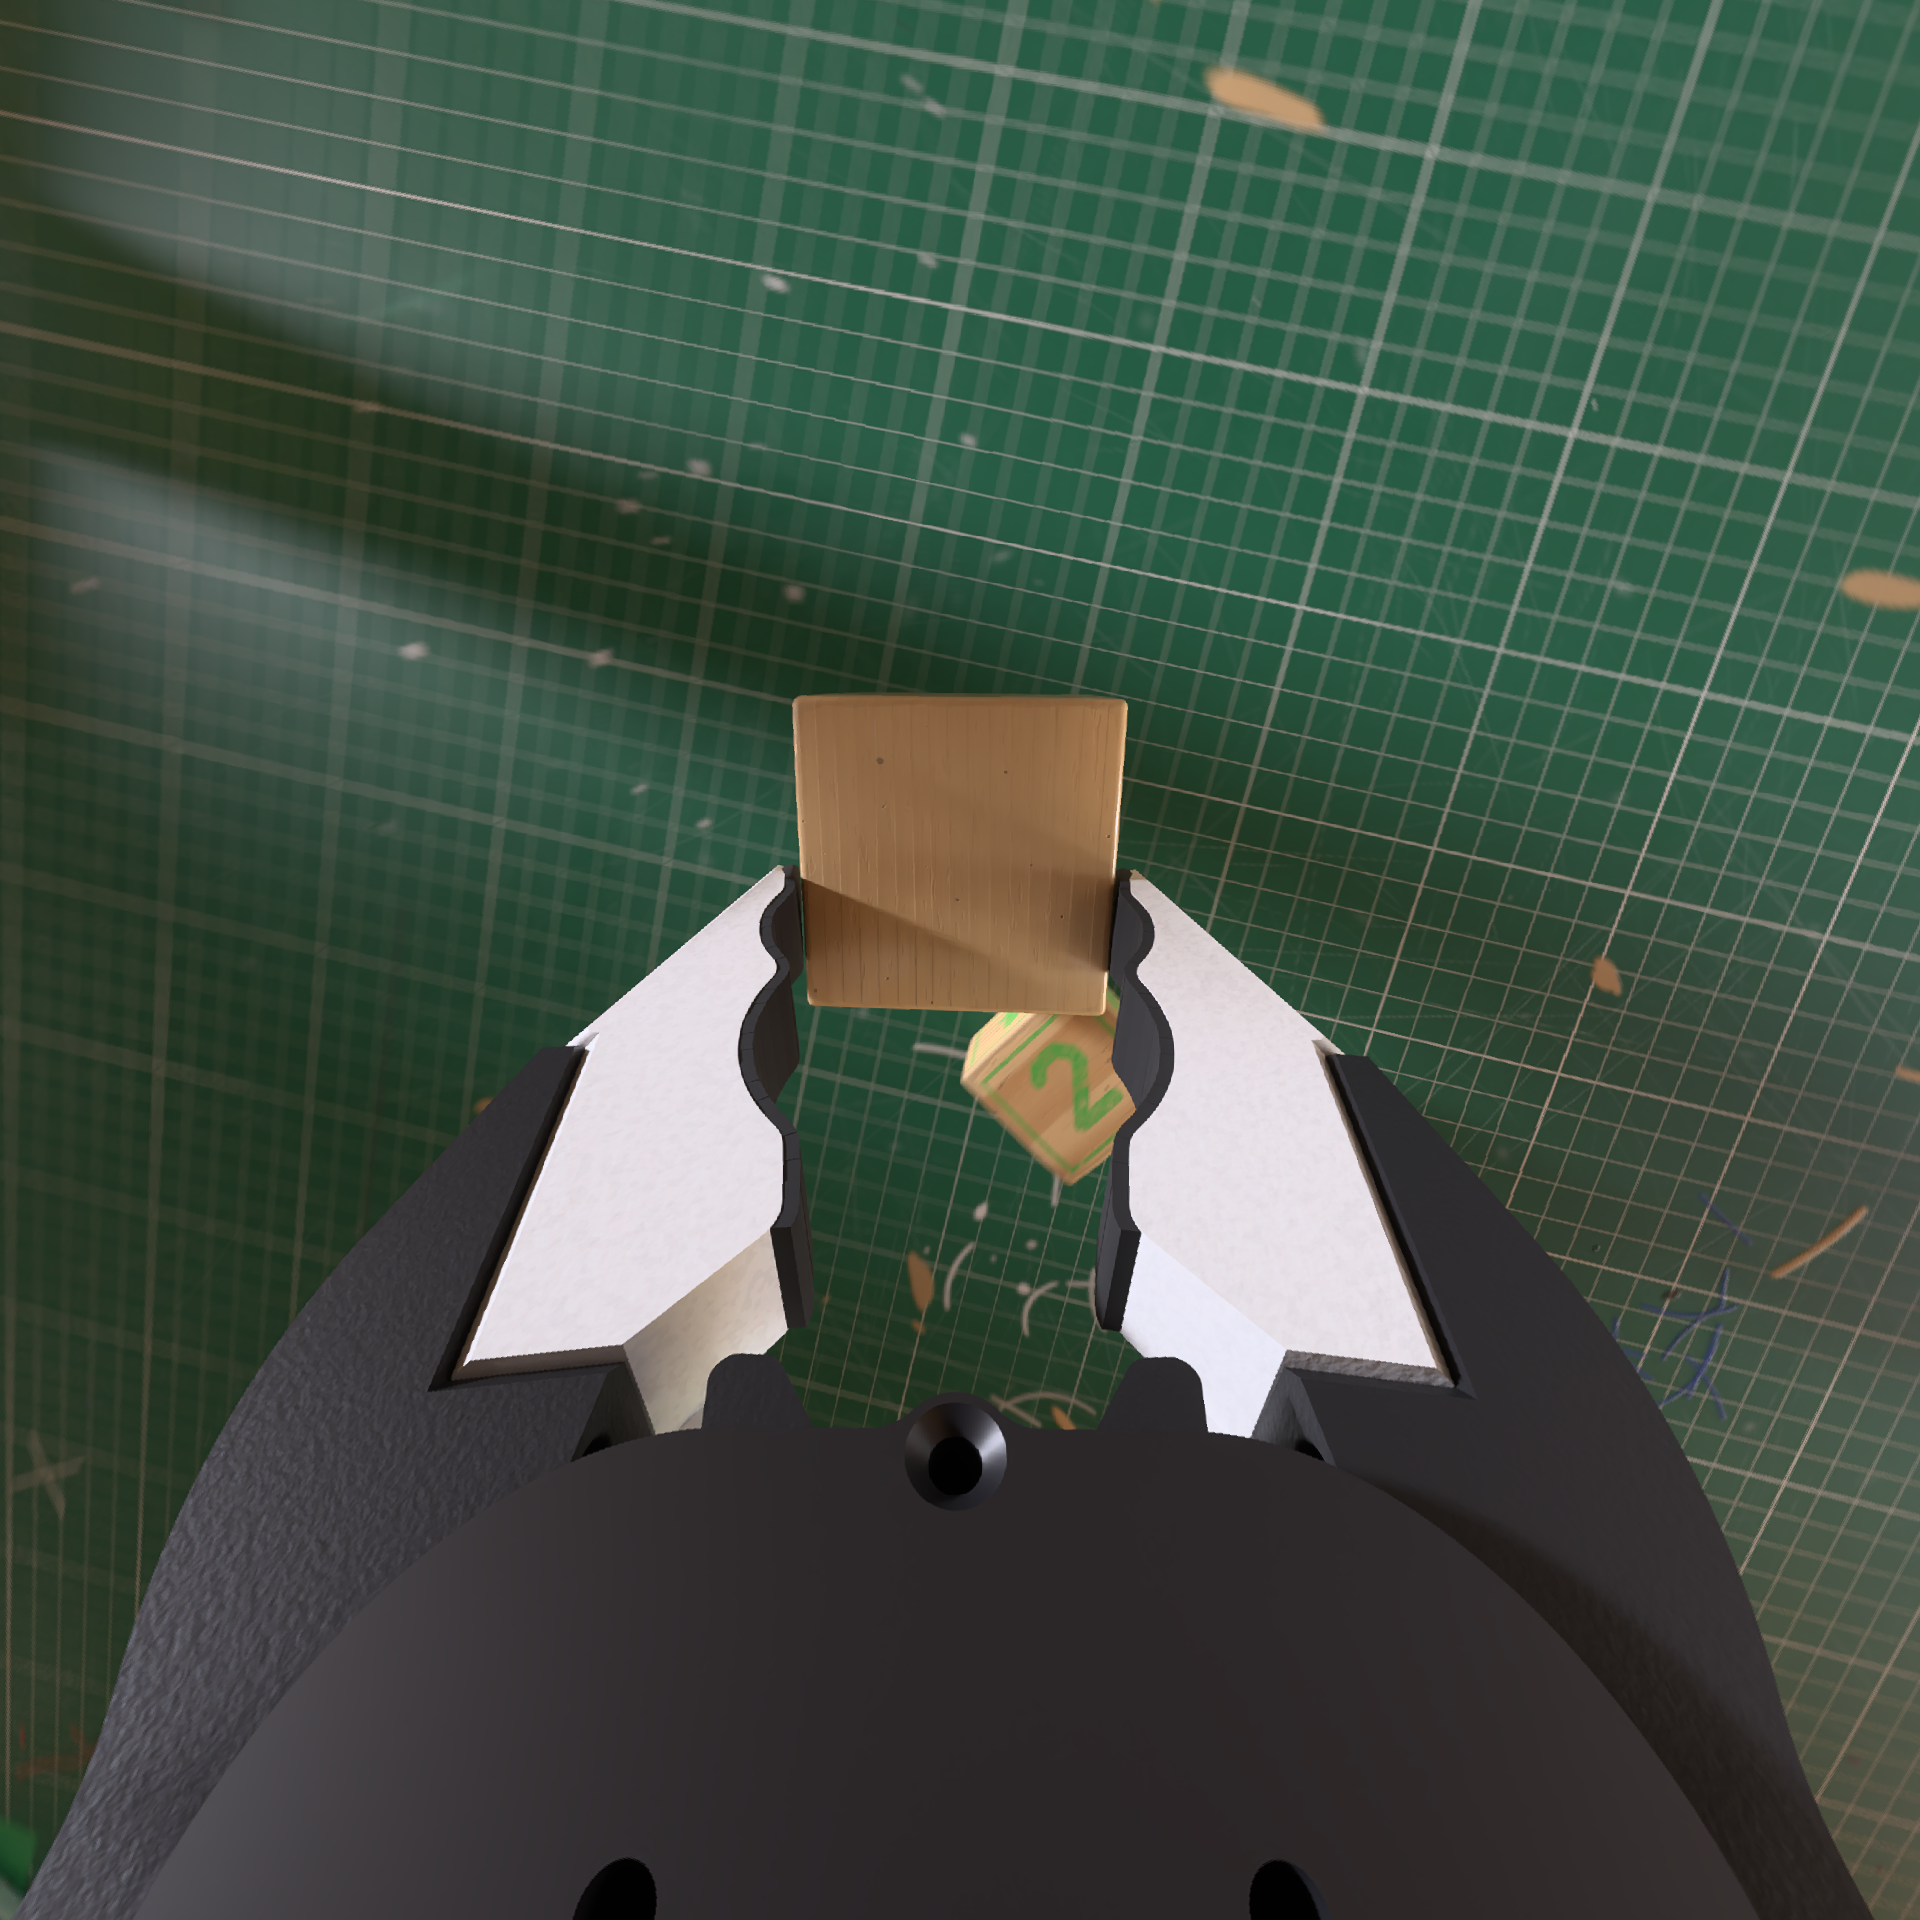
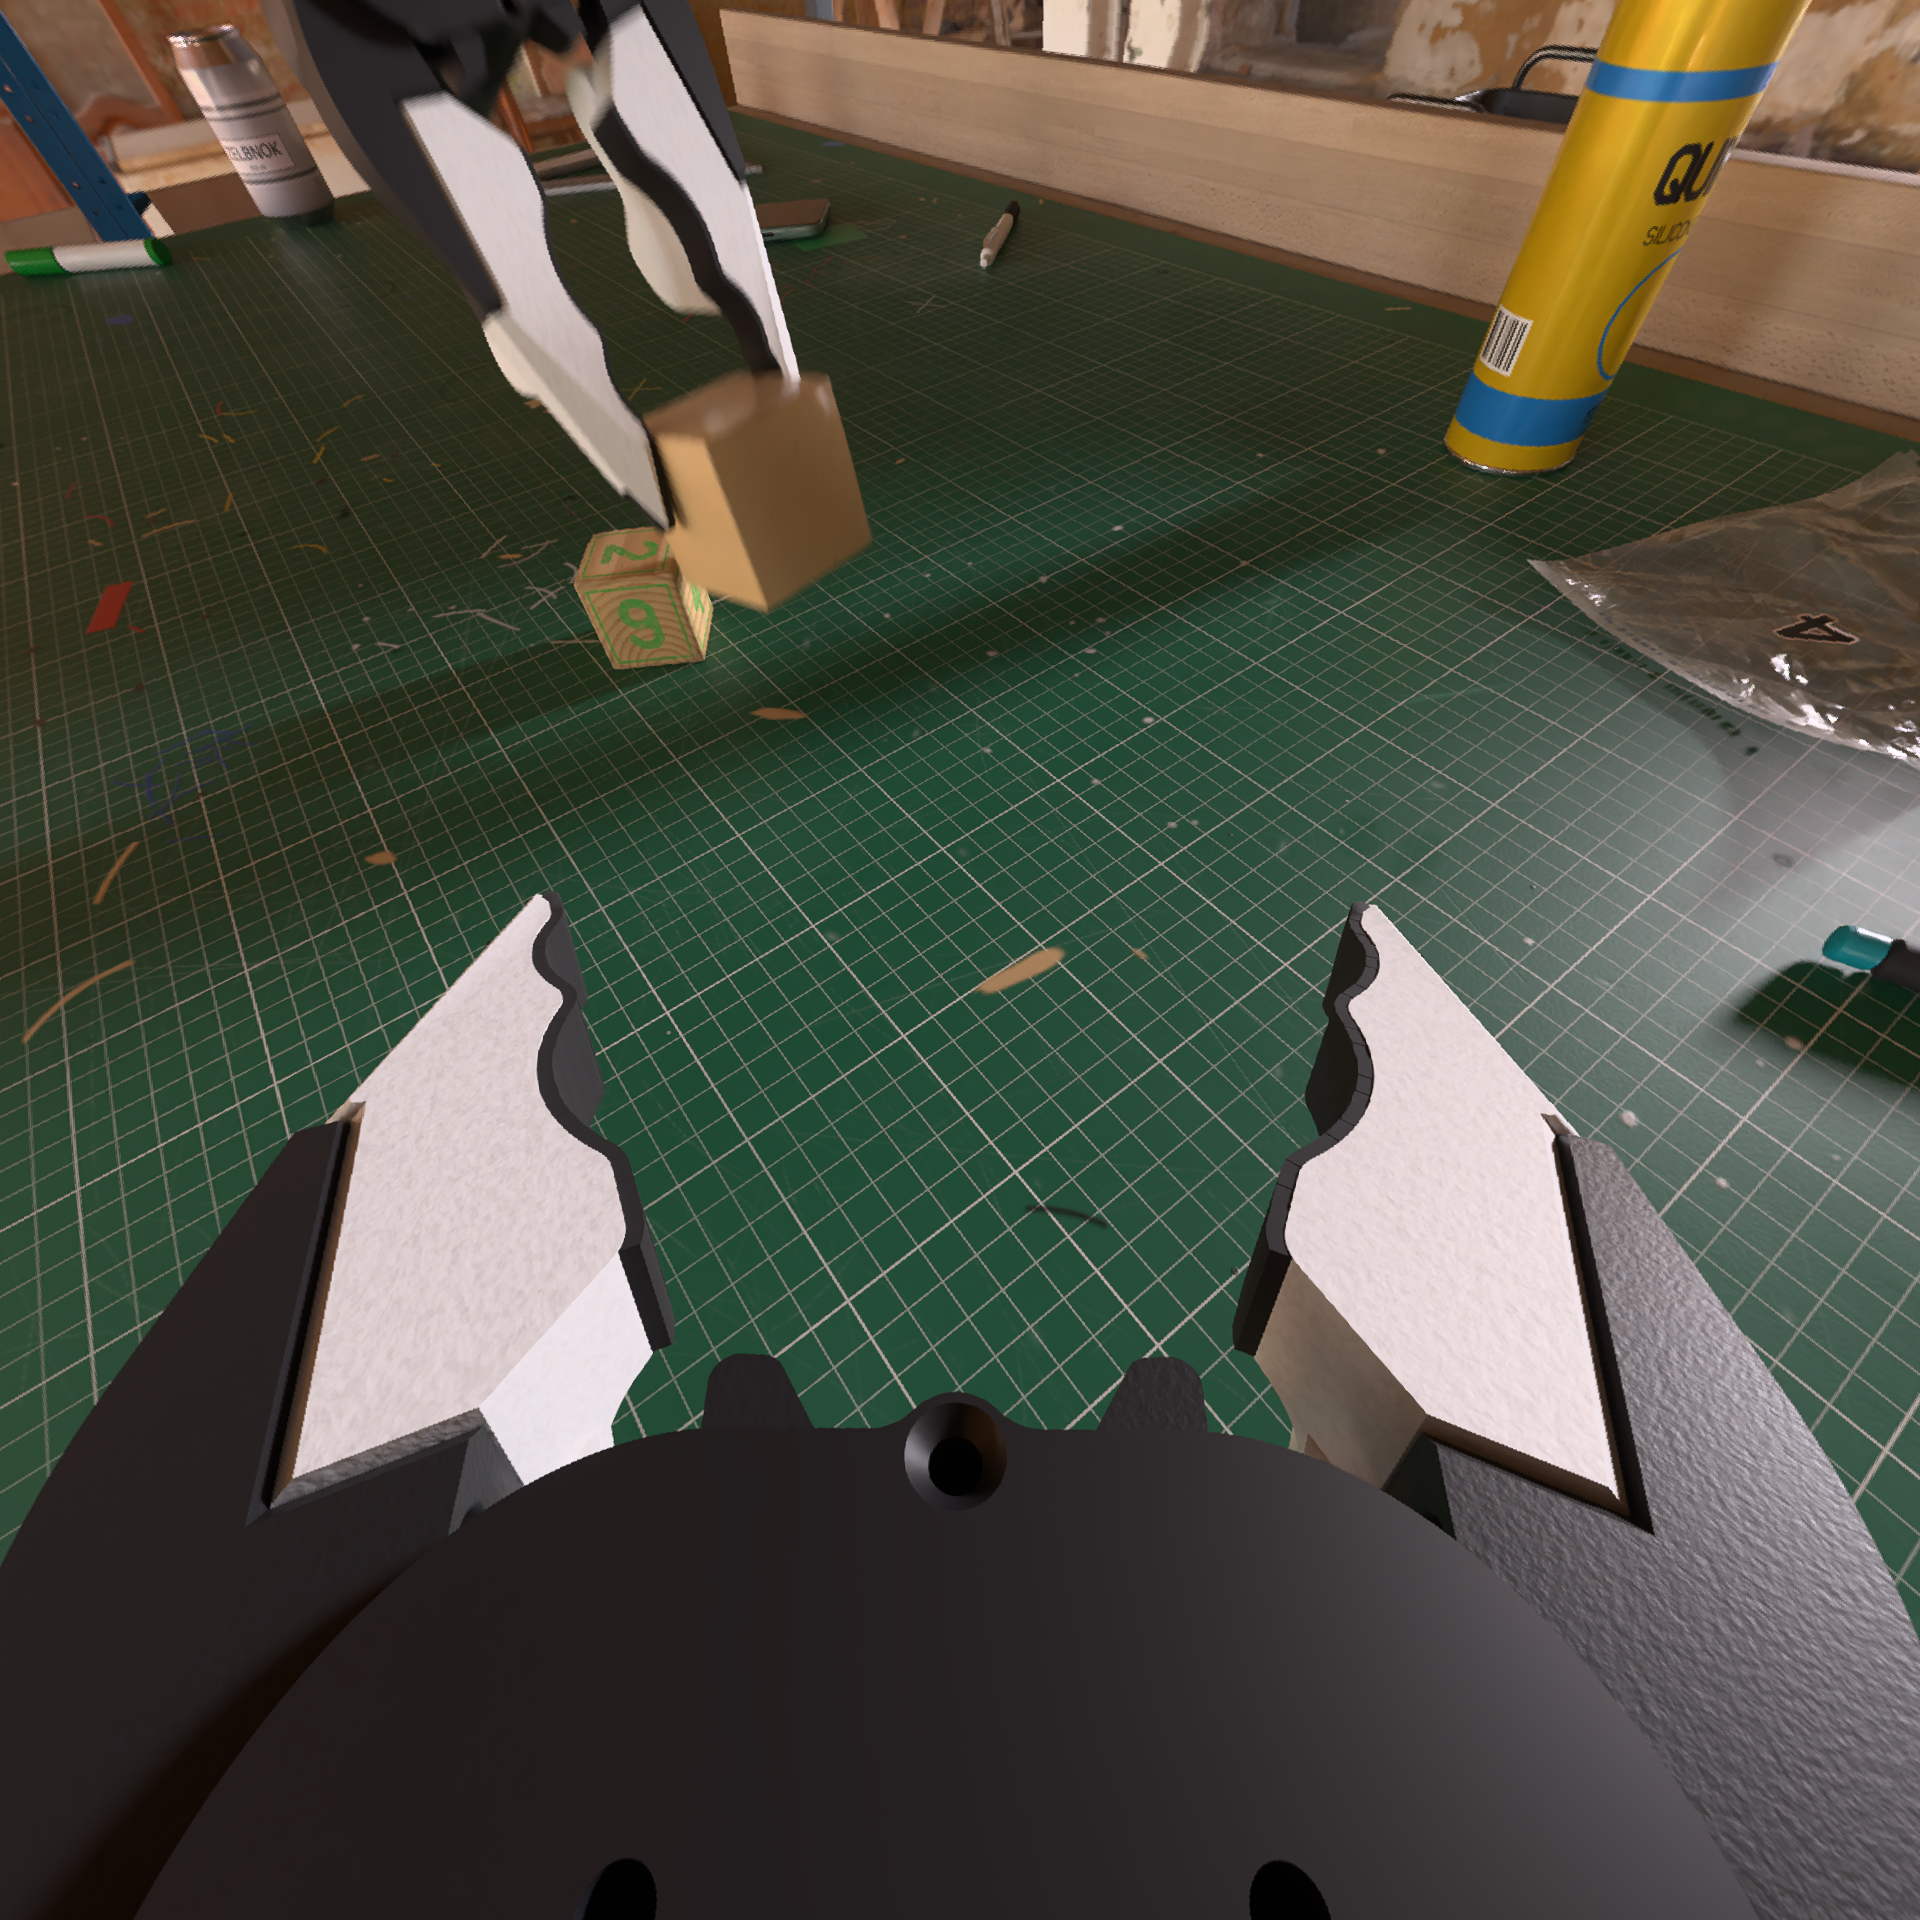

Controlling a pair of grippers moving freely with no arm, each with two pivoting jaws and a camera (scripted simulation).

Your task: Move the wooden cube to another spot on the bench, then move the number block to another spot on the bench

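Note:
My left gripper [image 1: 958, 894] is shut on the plain wooden cube [image 1: 956, 831] and holds it in the air above the green cutting mat. In the right wrist view the left gripper [image 2: 717, 447] comes down from the upper left with the cube [image 2: 769, 499] clamped at its tips. The number block [image 1: 1044, 1091], pale wood with green figures, lies on the mat below the cube; it shows in the right wrist view [image 2: 642, 613] just left of and under the cube. My right gripper [image 2: 951, 914] is open and empty, low over the mat.
A yellow and blue tube [image 2: 1600, 249] stands at the right by a wooden rail [image 2: 1143, 125]. A clear plastic bag [image 2: 1756, 623] and a teal-capped marker [image 2: 1870, 951] lie at the right. A grey can [image 2: 249, 125], a green marker [image 2: 88, 255] and a pen [image 2: 1000, 234] lie farther back.

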